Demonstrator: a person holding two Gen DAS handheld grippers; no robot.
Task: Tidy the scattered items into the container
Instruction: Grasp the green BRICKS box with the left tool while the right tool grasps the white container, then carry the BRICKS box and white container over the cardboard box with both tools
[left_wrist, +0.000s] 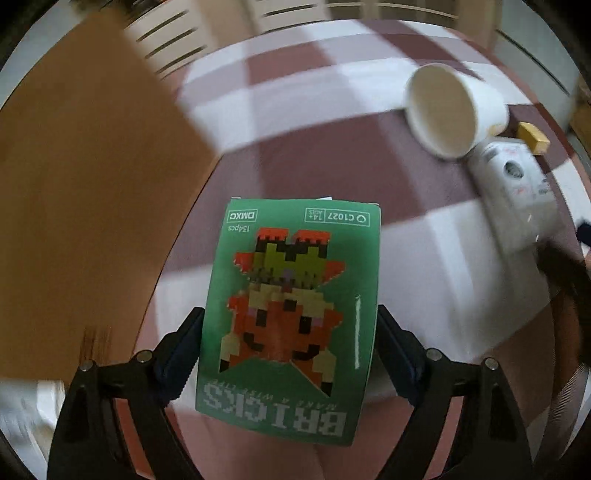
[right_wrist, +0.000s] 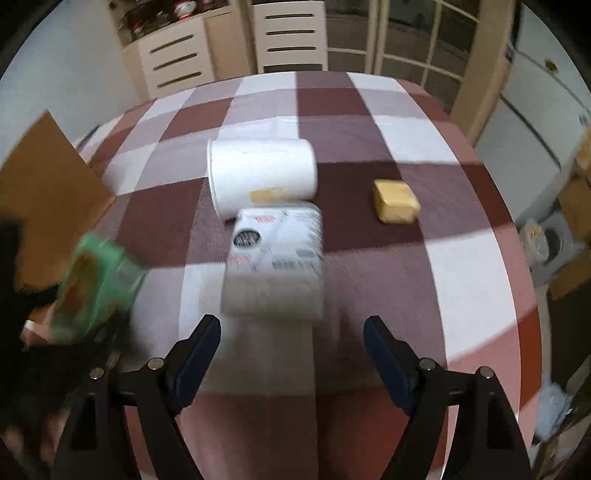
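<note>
My left gripper (left_wrist: 290, 325) is shut on a green "BRICKS" box (left_wrist: 291, 314) and holds it above the table, next to a brown cardboard box (left_wrist: 92, 192) on the left. The green box shows blurred in the right wrist view (right_wrist: 96, 280), with the cardboard box (right_wrist: 48, 192) behind it. My right gripper (right_wrist: 291, 332) is open and empty, just short of a white printed box (right_wrist: 275, 258). A white cup (right_wrist: 258, 173) lies on its side behind that box. A small yellow block (right_wrist: 395, 201) sits to the right.
The table carries a maroon-and-white checked cloth (right_wrist: 369, 122). White chairs (right_wrist: 291, 37) and cabinets stand beyond the far edge. In the left wrist view the cup (left_wrist: 450, 110), white box (left_wrist: 517, 184) and yellow block (left_wrist: 533, 138) lie at the right.
</note>
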